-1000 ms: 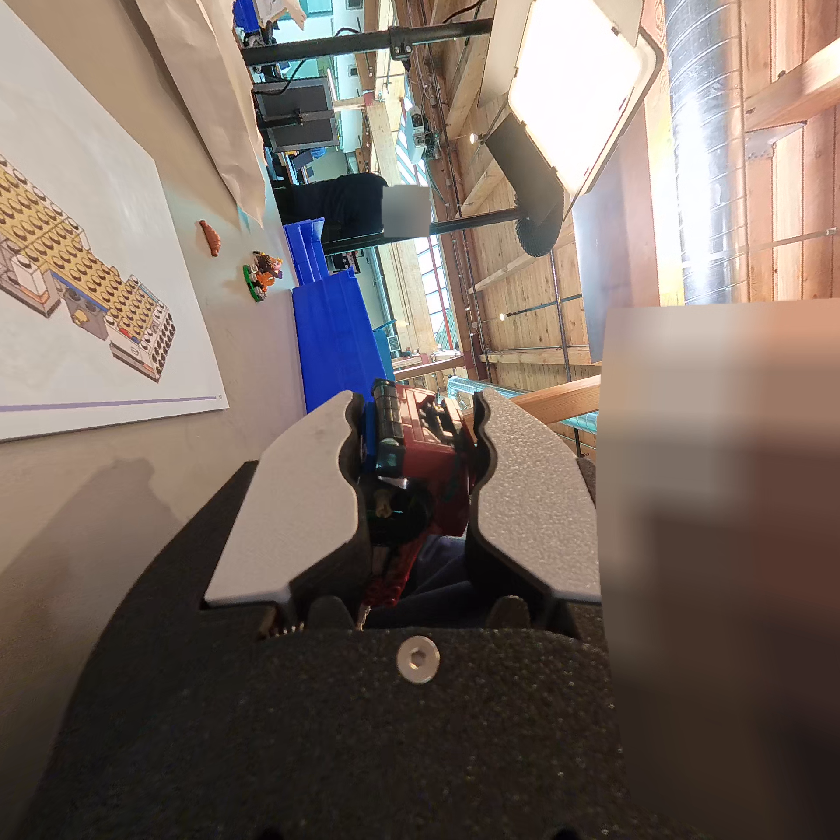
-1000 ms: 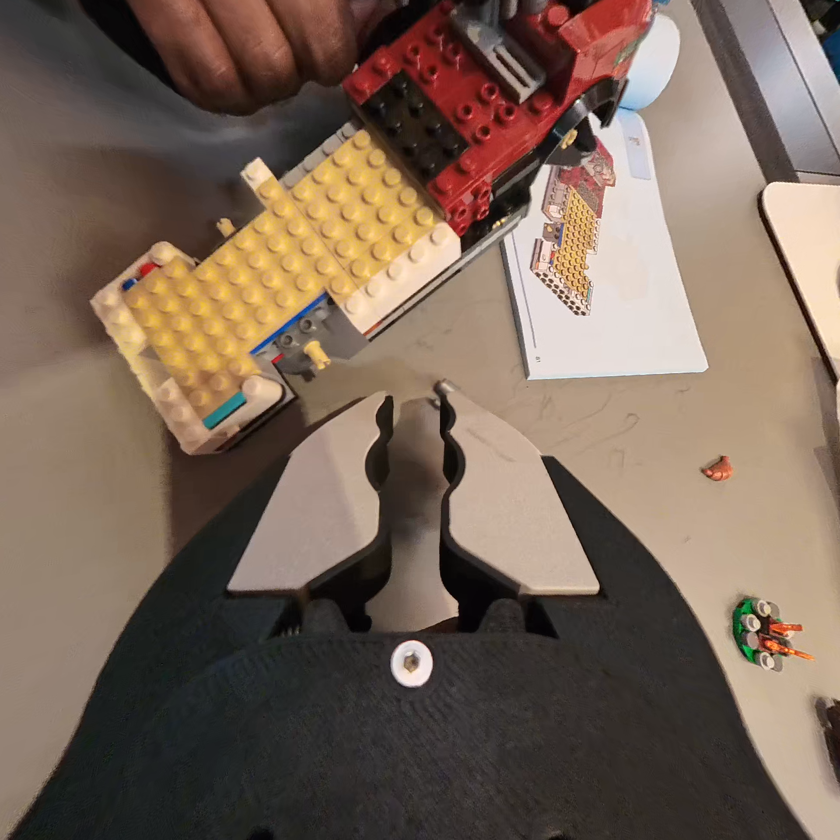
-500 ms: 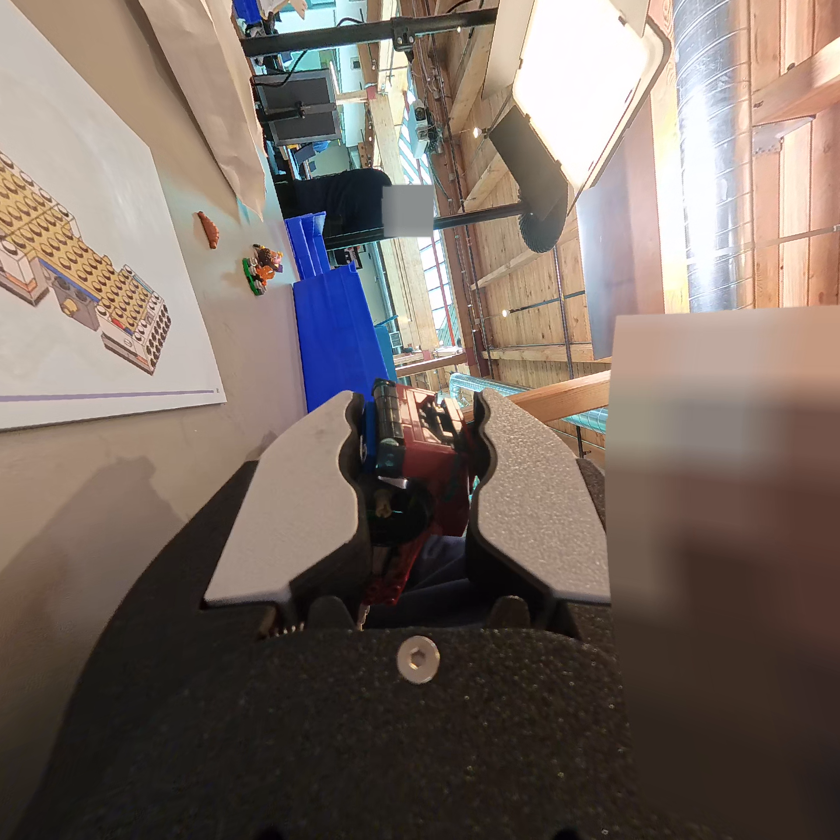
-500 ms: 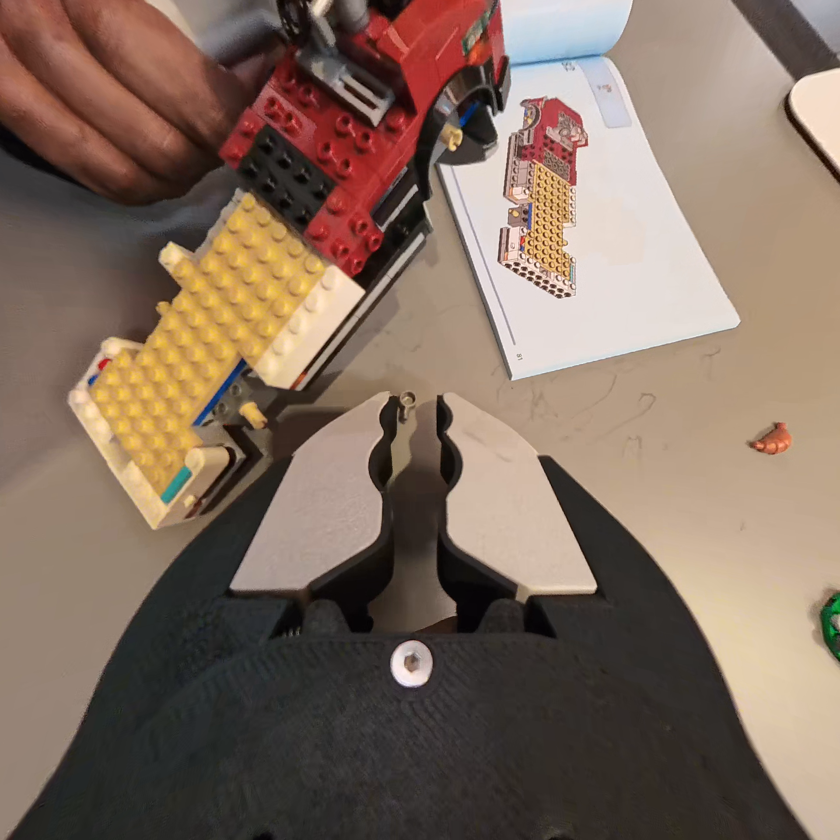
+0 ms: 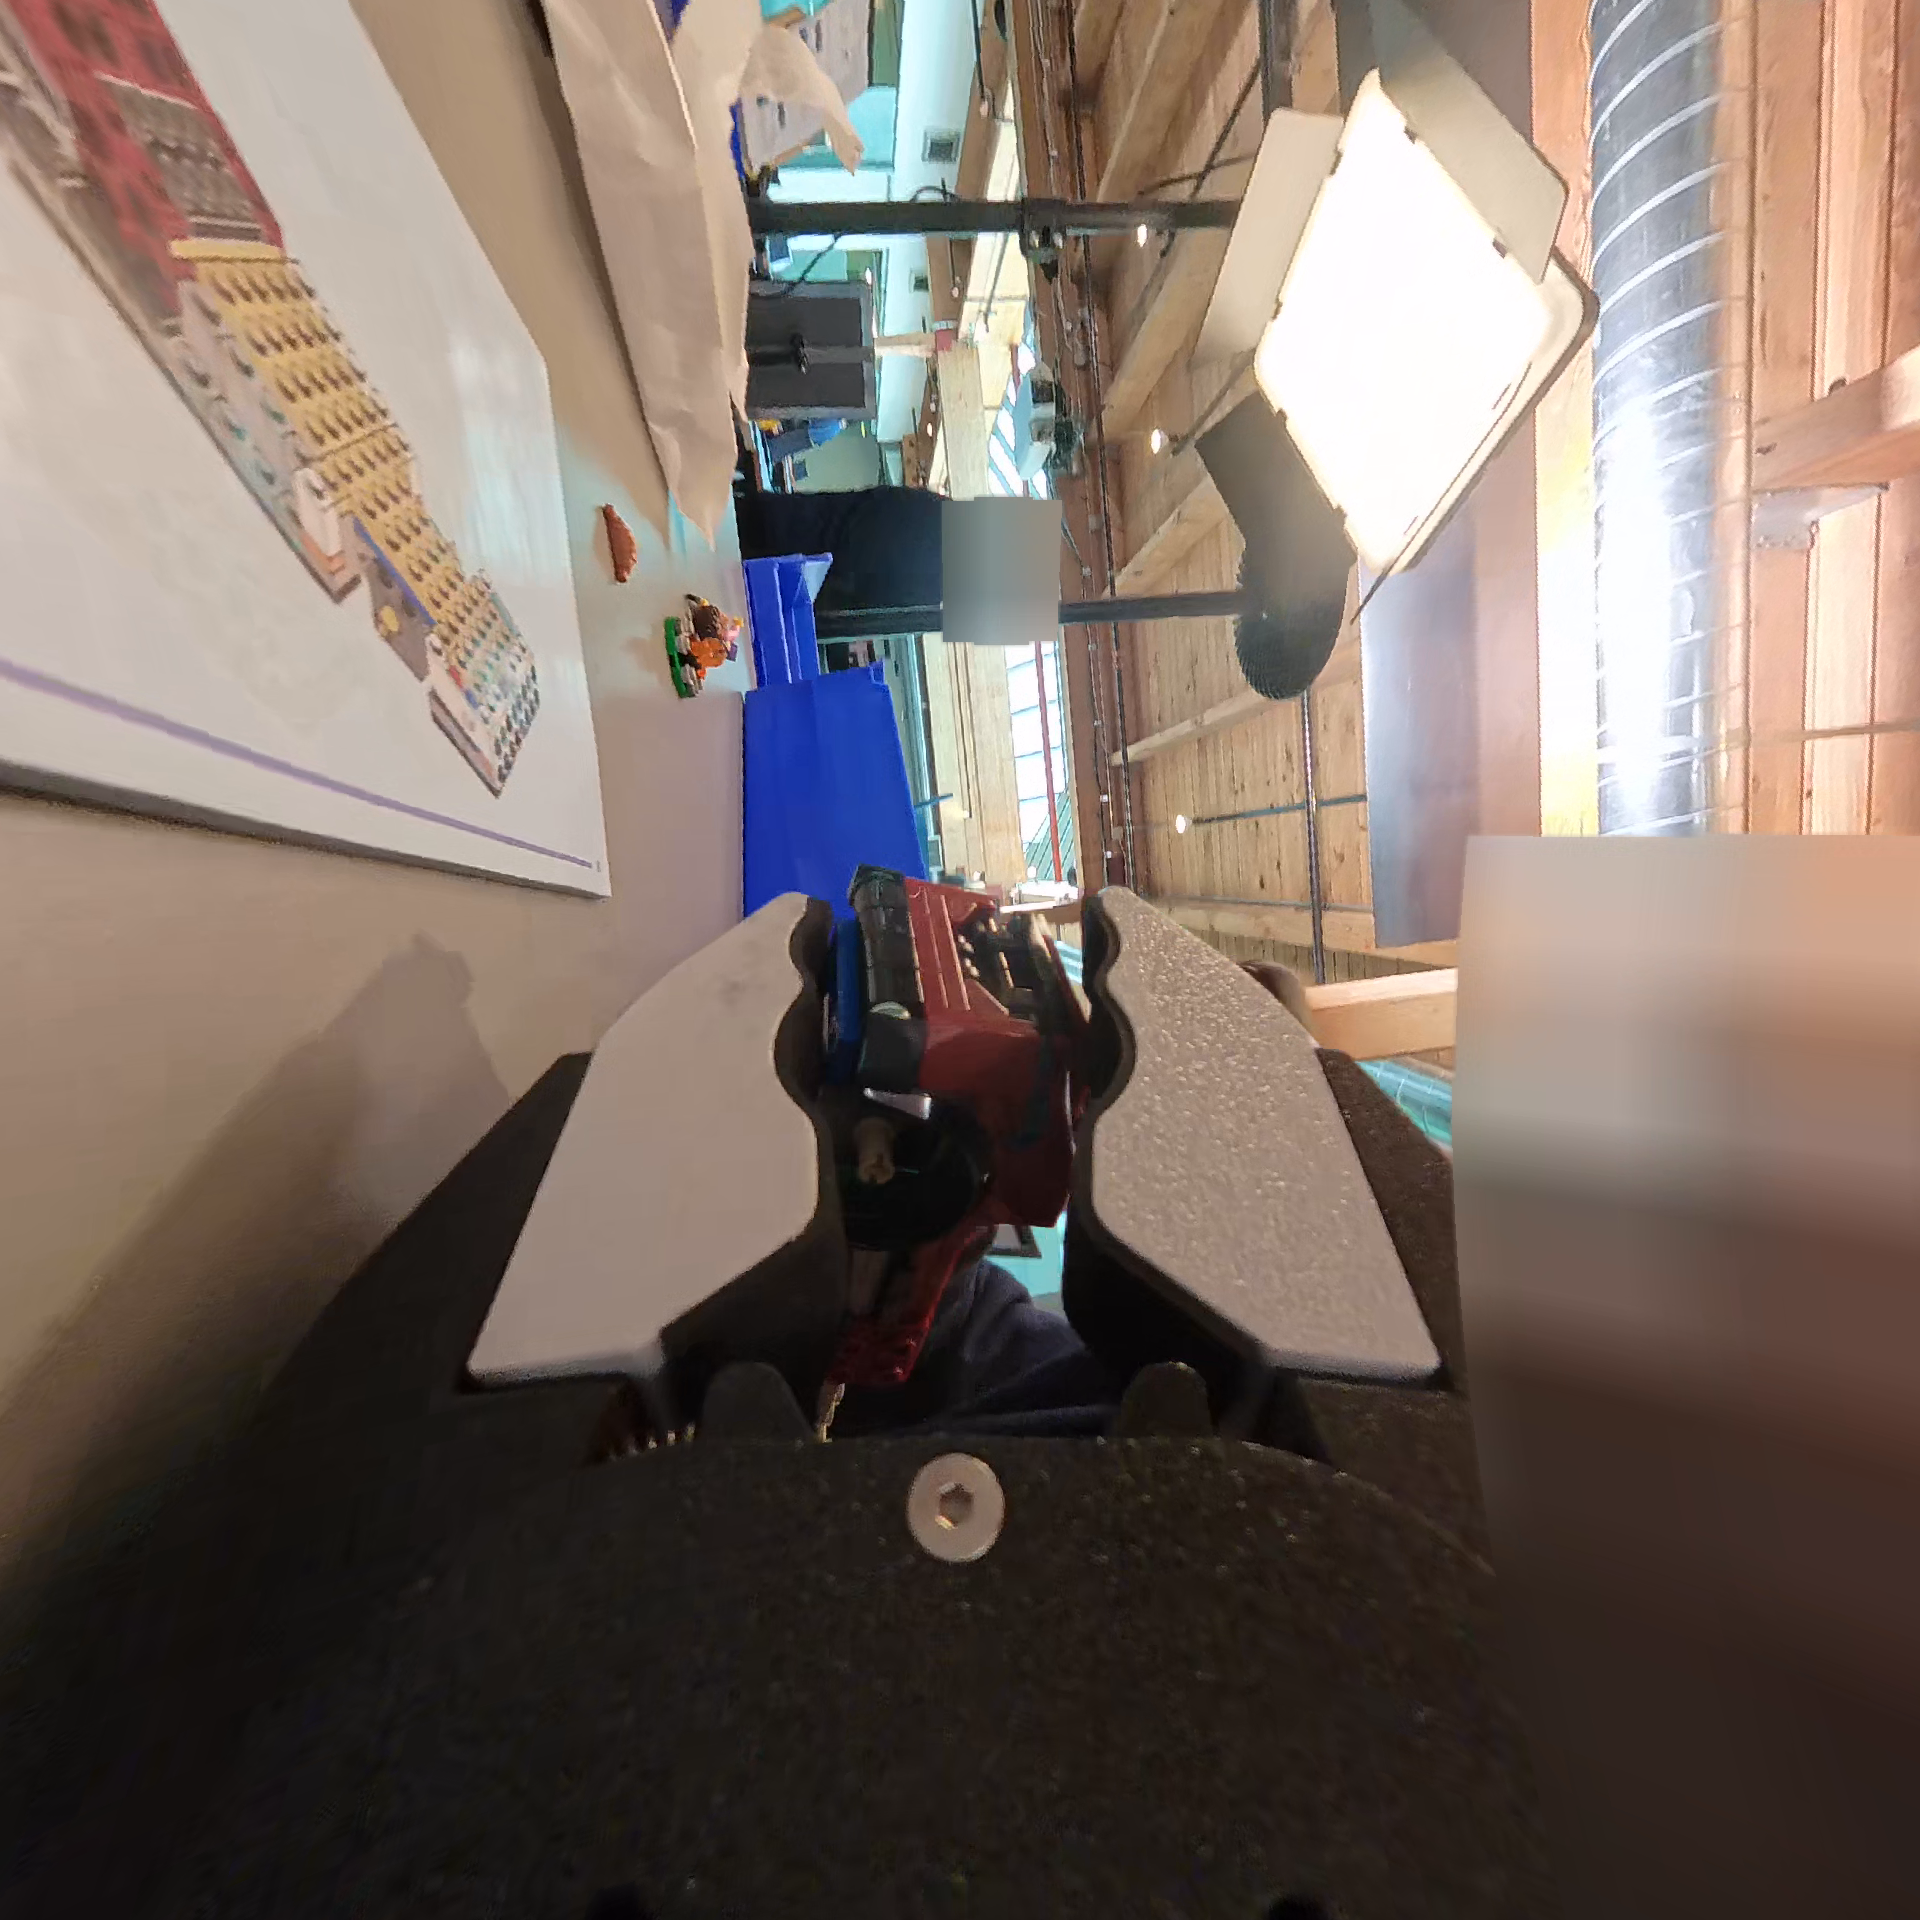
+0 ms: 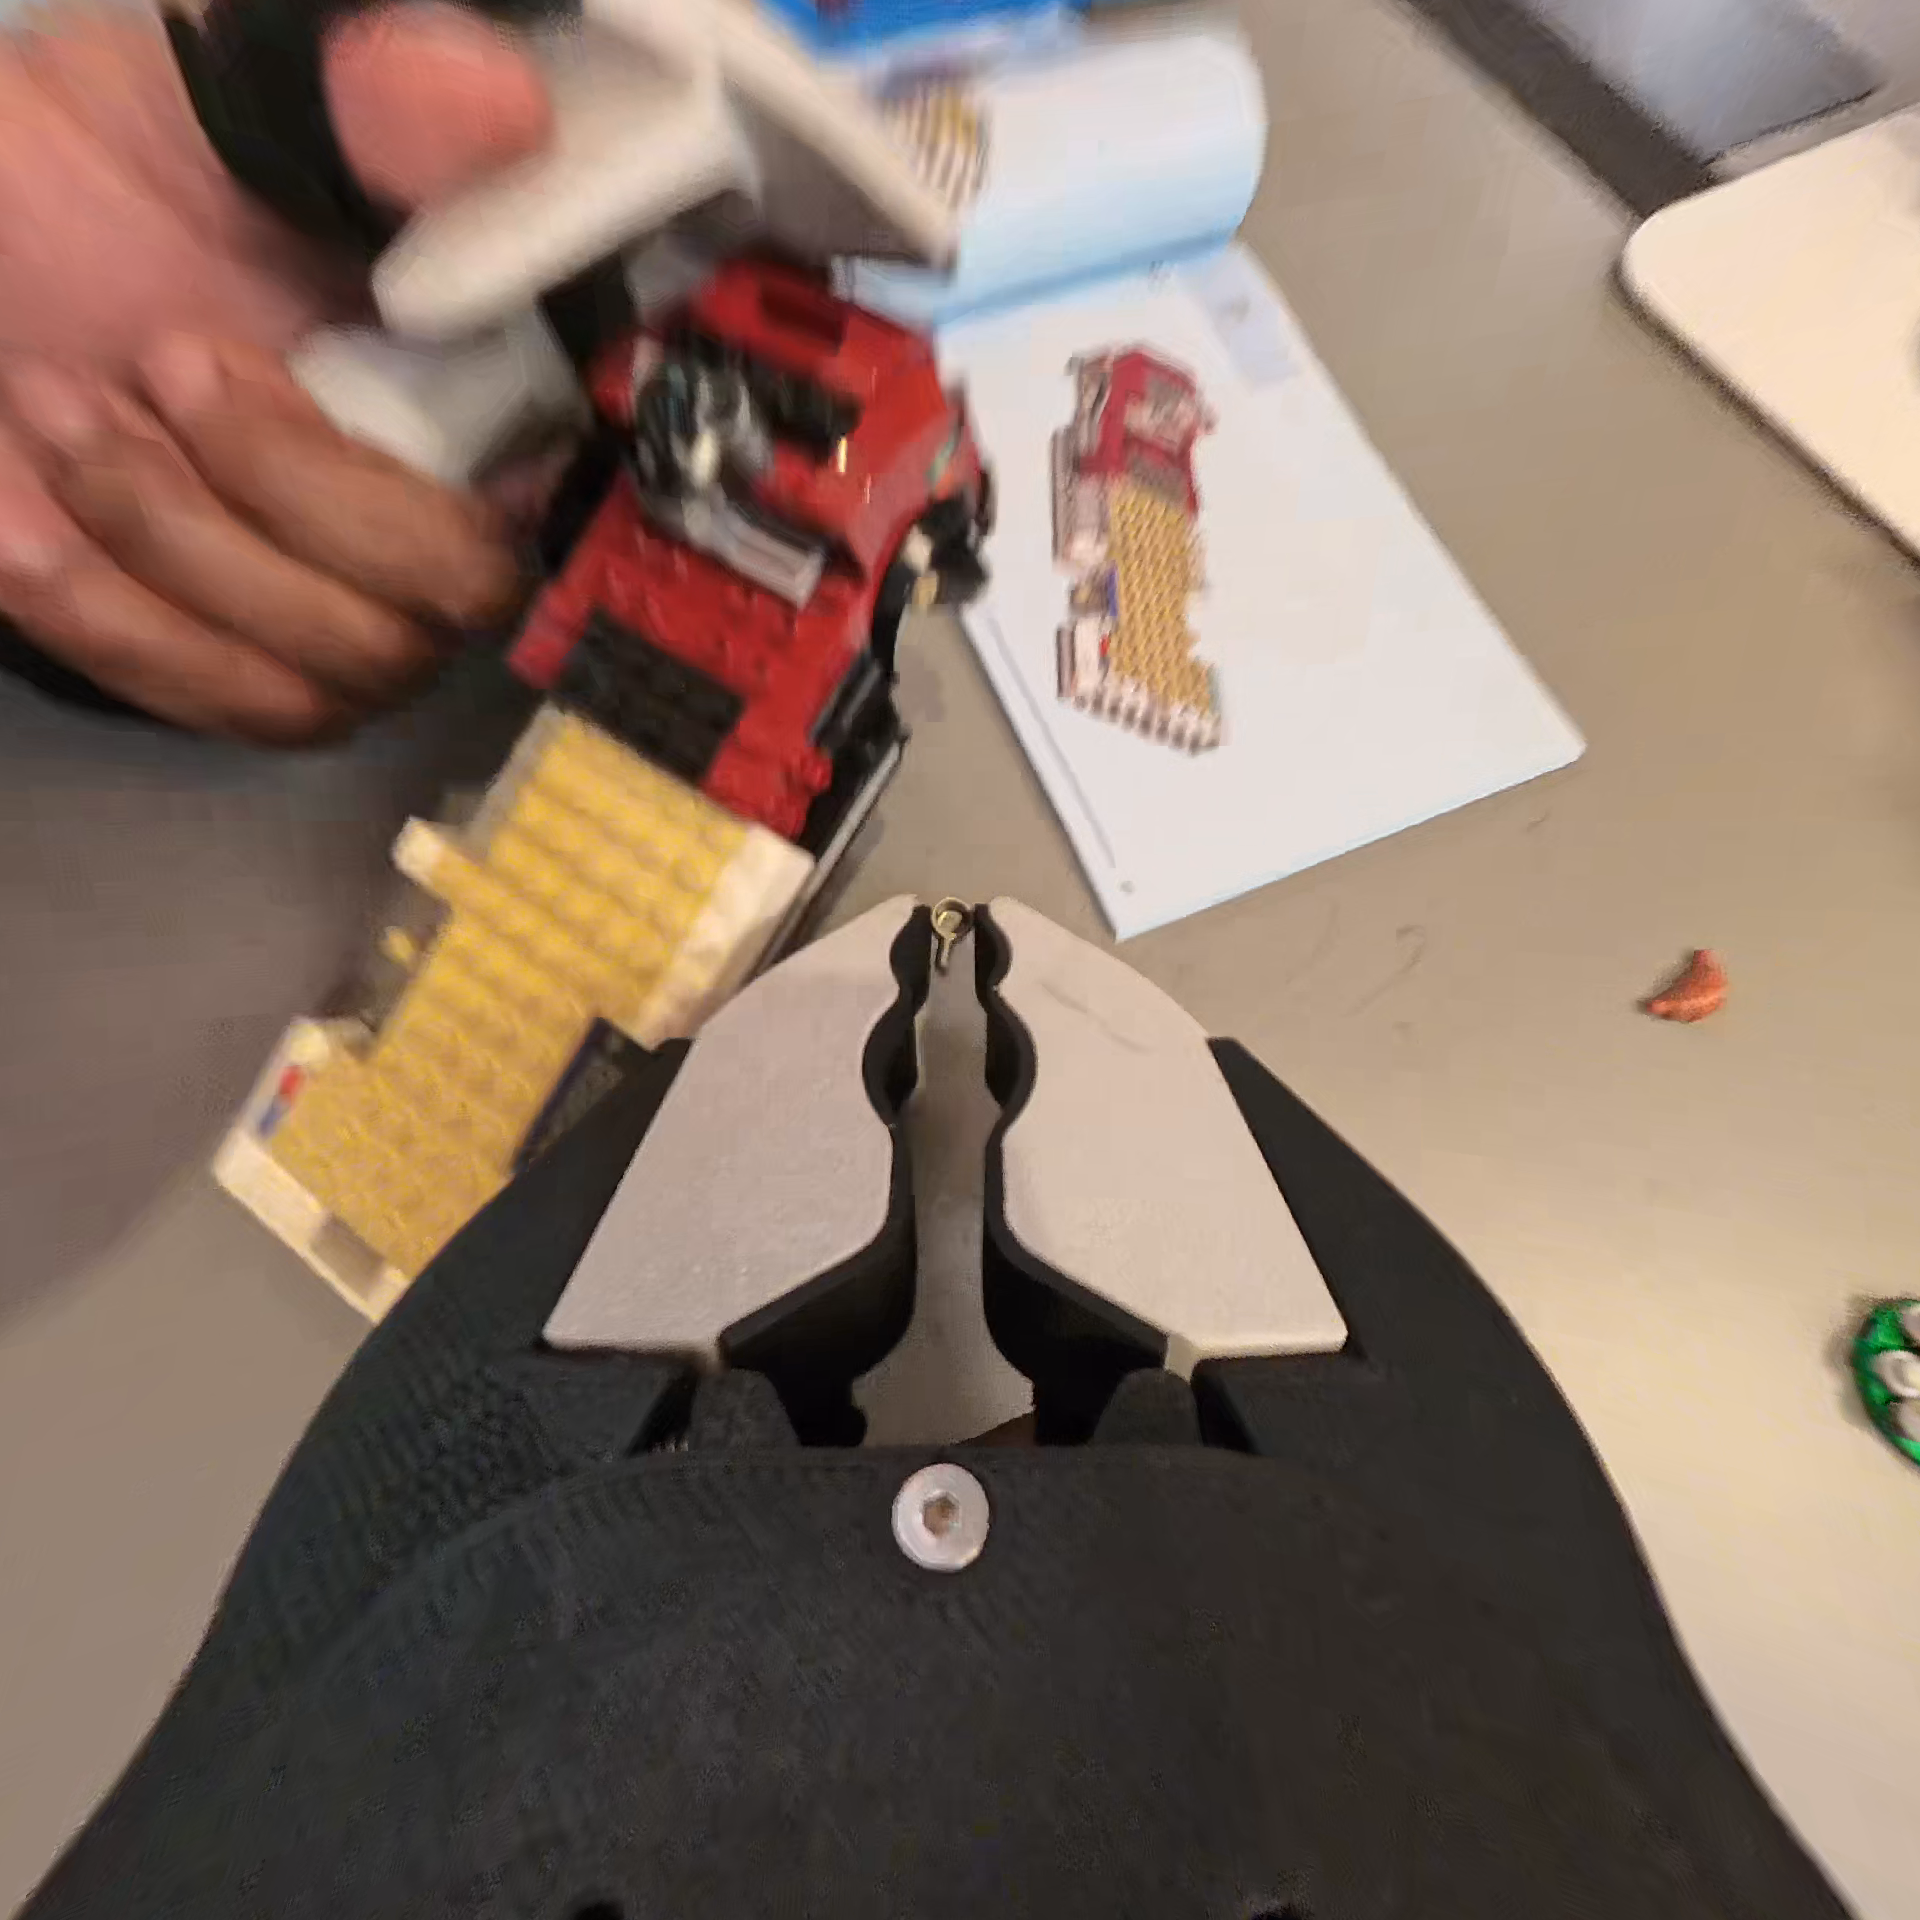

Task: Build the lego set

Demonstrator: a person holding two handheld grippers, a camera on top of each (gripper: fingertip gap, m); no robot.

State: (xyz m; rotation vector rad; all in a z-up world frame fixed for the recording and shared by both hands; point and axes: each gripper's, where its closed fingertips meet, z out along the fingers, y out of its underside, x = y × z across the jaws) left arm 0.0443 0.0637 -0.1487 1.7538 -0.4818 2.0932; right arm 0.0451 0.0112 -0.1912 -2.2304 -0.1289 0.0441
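Note:
My left gripper (image 5: 948,920) is shut on the dark red cab of a brick truck model (image 5: 961,1023), with both pads pressed on its sides. In the right wrist view the truck (image 6: 727,623) is blurred; it has a red cab and a yellow studded bed (image 6: 520,935) and is tilted over the grey table (image 6: 1455,1143). The left gripper's white fingers (image 6: 644,166) clamp the cab, beside a hand (image 6: 208,499). My right gripper (image 6: 951,914) is shut on a small gold pin-like piece (image 6: 948,923) at its very tips, just right of the truck's bed.
An open instruction booklet (image 6: 1299,675) lies beyond my right gripper; it also shows in the left wrist view (image 5: 208,468). An orange croissant-shaped piece (image 6: 1688,1003) and a green round piece (image 6: 1891,1382) lie on the right. Blue bins (image 5: 821,769) stand past the table's edge. A pale board (image 6: 1787,312) is far right. The left gripper's tips are roughly 7 centimetres from the right gripper's.
My right gripper's jaws closed from a wider gap onto the small gold piece. The truck swung more upright in the right wrist view. My left gripper kept its hold on the cab.

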